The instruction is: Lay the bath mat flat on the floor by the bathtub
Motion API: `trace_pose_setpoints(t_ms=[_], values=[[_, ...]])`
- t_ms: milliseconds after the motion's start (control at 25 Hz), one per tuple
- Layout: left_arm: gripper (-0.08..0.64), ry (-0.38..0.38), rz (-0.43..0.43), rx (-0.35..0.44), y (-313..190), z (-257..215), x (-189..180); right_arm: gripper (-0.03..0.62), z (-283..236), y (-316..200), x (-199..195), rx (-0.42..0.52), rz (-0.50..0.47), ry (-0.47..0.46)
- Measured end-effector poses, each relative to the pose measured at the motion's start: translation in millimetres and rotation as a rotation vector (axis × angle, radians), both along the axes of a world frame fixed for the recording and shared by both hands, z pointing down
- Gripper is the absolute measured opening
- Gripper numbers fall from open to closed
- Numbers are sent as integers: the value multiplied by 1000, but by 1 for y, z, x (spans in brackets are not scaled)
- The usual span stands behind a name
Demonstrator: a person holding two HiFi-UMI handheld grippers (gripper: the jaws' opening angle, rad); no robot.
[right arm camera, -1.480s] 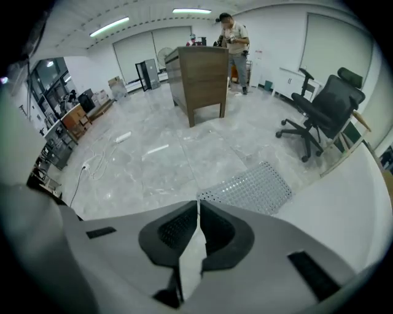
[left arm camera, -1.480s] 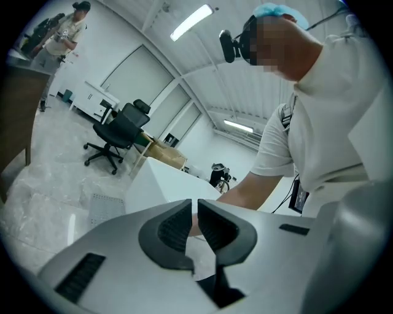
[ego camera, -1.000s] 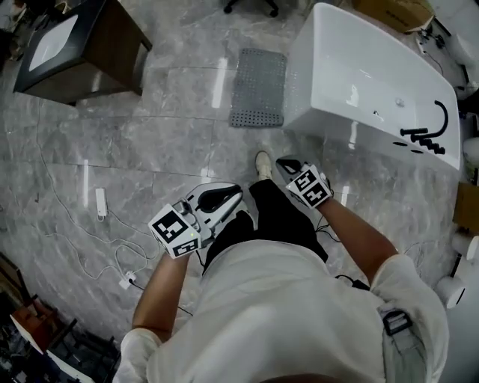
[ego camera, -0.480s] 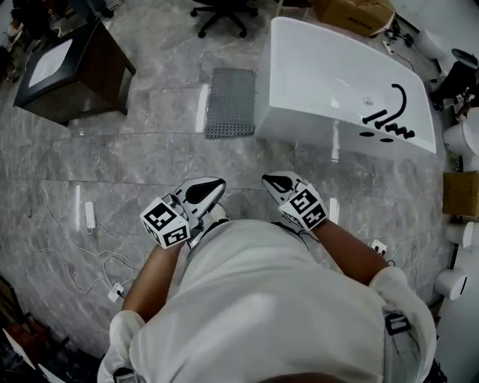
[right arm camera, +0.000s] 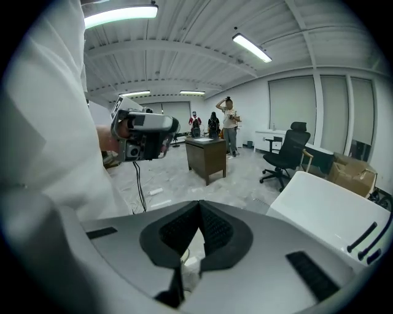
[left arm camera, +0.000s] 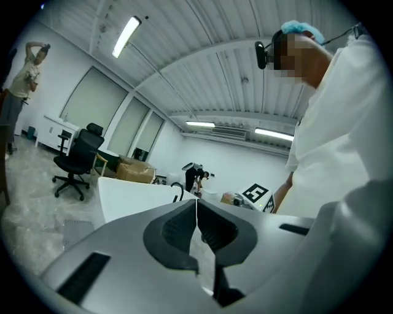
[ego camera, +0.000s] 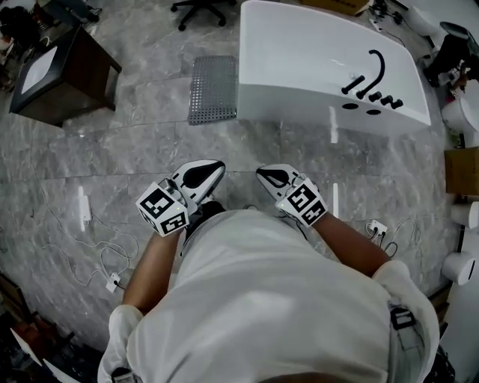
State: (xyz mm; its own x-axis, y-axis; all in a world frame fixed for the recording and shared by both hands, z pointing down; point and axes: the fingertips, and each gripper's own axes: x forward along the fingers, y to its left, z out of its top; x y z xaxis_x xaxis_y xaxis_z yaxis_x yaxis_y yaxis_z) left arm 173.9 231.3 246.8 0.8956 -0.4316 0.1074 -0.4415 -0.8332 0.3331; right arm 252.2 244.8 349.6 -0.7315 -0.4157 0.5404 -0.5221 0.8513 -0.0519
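**Item:** grey, perforated rectangular rubber bath mat (ego camera: 212,88). It lies flat on the floor with one long edge just beside the short end wall of the bathtub. Whether it touches the wall cannot be told. Its lie beside the tub is unchanged from the two earlier head views.

**Landmark:** white free-standing bathtub (ego camera: 288,101), with a black curved tap (ego camera: 372,71) on its far rim. It sits further left in the head view than a second ago.

**Left gripper** (ego camera: 218,165): well short of the tub, above bare floor. In the left gripper view (left arm camera: 196,203) the jaws are pressed together with nothing between them. It is well apart from the mat, as before.

**Right gripper** (ego camera: 261,173): beside the left one, equally short of the tub. In its own view (right arm camera: 198,206) the jaws are closed tip to tip and empty.

**Floor:** grey veined marble tiles (ego camera: 135,149). The shoe seen on them a second ago is now out of sight.

**Surroundings:**
- Dark wooden cabinet (ego camera: 63,75), well beyond the mat on the side away from the tub.
- Black office chair (ego camera: 196,6), past the tub's end.
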Motion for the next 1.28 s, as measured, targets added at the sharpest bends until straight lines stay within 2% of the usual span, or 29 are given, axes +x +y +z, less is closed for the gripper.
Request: trace_pose_setpoints(t_ms=[120, 320, 520, 640, 960, 1160, 1280], values=[[20, -50, -42, -22, 17, 10, 15, 9, -4, 16, 16, 7, -2, -22], [20, -85, -45, -84, 49, 27, 22, 9, -4, 37, 28, 25, 1, -32], [20, -74, -56, -100, 59, 27, 38, 8, -11, 53, 36, 59, -16, -40], [20, -86, -51, -89, 65, 23, 46, 8, -12, 59, 37, 43, -13, -76], [20, -113, -74, -111, 69, 30, 42, 8, -5, 61, 34, 42, -25, -94], [20, -148, -50, -95, 66, 33, 46, 8, -4, 45, 31, 45, -28, -89], [20, -137, -63, -104, 56, 34, 38, 8, -4, 33, 24, 46, -29, -83]])
